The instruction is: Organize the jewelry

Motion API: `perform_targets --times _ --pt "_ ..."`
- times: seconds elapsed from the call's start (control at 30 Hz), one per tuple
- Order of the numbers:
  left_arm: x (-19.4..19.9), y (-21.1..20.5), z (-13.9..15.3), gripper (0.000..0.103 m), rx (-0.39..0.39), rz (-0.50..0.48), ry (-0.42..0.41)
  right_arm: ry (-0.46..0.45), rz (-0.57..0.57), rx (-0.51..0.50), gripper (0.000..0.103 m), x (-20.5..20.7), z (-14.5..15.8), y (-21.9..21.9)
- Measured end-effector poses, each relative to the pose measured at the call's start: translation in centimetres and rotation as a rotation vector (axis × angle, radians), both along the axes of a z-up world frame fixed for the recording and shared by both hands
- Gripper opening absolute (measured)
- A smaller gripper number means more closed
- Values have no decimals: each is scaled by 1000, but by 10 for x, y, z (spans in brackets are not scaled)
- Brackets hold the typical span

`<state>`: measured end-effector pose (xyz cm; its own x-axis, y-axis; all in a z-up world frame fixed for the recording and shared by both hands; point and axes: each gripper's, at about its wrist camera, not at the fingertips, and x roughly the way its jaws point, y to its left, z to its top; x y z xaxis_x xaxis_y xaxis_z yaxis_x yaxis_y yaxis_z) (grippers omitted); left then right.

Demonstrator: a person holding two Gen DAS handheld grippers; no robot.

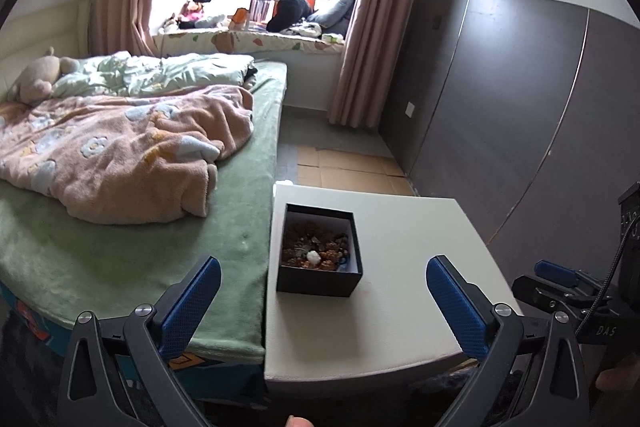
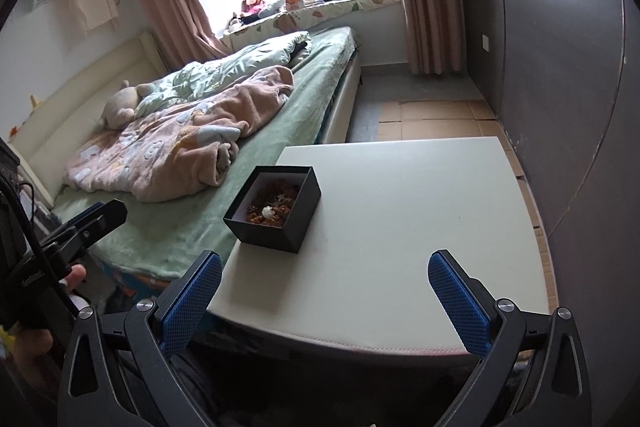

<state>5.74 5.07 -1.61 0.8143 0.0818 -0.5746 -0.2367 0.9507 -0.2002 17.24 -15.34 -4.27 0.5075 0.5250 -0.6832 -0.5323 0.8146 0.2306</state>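
Already the jewelry, a tangle of amber beads with one white piece, lies heaped inside the black box at the desk's nine o'clock edge, no lid showing. Both the left claw and right claw hang released, holding nothing. Whether sorting is finished or pending cannot be judged; separate pieces are too small to distinguish.

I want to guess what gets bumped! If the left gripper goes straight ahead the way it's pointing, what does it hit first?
Probably the black box of jewelry on the white table. It sits between the left gripper's open fingers, slightly left of centre, though depth is unclear.
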Motion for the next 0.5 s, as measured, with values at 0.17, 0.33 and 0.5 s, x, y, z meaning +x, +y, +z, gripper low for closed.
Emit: perform_targets --times 0.17,0.33,0.5 --pt "-1 3 -1 103 -9 14 14 -2 27 7 103 -5 3 6" --pt "-4 8 0 103 -18 30 15 -12 42 2 103 -8 5 10" --pt "-6 8 1 103 -11 31 12 -18 59 -11 103 -13 9 13"
